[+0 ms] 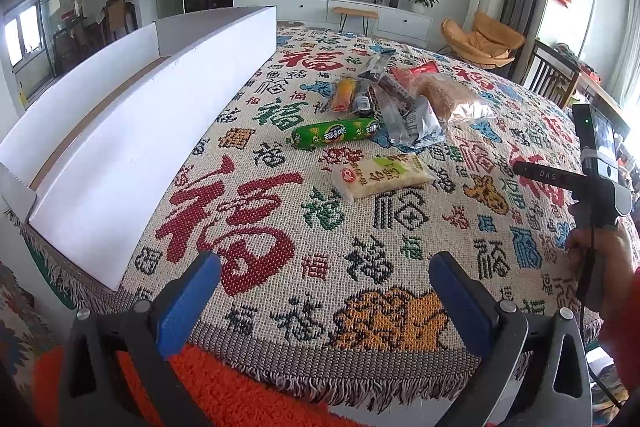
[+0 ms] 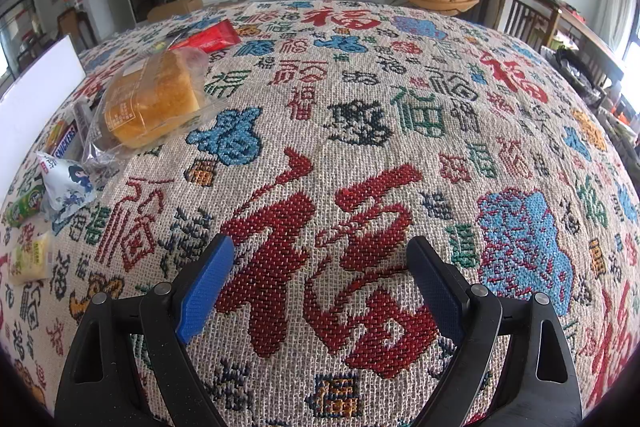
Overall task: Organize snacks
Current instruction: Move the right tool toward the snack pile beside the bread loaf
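Several snacks lie in a loose pile on the patterned tablecloth (image 1: 304, 227). A green sausage pack (image 1: 335, 134) and a pale yellow packet (image 1: 382, 174) lie nearest me in the left wrist view. Behind them are a bagged bread loaf (image 1: 448, 95), a blue-white pouch (image 1: 416, 127) and an orange snack (image 1: 345, 94). The bread (image 2: 154, 105), a Snickers bar (image 2: 66, 143) and a red packet (image 2: 212, 35) show at left in the right wrist view. My left gripper (image 1: 324, 281) is open and empty near the table's front edge. My right gripper (image 2: 320, 269) is open and empty over bare cloth.
A long white open box (image 1: 132, 131) stands along the table's left side. The right hand-held gripper (image 1: 592, 183) shows at the right edge of the left wrist view. An orange fuzzy surface (image 1: 224, 391) lies below the table's front edge. Chairs (image 2: 532, 15) stand at far right.
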A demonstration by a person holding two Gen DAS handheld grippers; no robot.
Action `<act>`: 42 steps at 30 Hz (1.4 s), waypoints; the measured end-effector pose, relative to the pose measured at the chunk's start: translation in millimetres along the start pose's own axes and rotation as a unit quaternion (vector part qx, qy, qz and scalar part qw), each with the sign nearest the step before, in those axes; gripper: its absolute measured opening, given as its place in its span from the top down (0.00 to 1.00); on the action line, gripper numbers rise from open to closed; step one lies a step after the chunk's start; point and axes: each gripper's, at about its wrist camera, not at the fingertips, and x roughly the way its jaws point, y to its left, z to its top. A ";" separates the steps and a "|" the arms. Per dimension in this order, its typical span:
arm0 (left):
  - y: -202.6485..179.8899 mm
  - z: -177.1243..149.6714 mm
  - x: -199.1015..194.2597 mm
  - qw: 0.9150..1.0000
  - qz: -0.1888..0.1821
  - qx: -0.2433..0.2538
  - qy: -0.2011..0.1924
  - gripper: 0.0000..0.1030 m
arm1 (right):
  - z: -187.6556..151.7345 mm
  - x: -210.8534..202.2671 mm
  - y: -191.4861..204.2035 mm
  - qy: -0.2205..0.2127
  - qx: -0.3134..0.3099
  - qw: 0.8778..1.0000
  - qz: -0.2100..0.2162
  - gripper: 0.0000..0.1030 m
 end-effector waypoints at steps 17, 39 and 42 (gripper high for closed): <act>2.3 -0.7 -0.1 1.000 -0.002 -0.005 0.002 0.00 | 0.0 -0.1 -0.2 0.000 0.000 1.000 0.000 0.12; 2.5 -0.9 0.4 1.000 -0.001 -0.005 0.003 0.00 | 0.1 0.0 -0.6 0.000 0.000 1.000 0.000 0.12; 3.0 -1.9 1.2 1.000 -0.001 -0.005 0.004 0.00 | 0.1 -0.1 -0.8 -0.001 0.000 1.000 0.000 0.12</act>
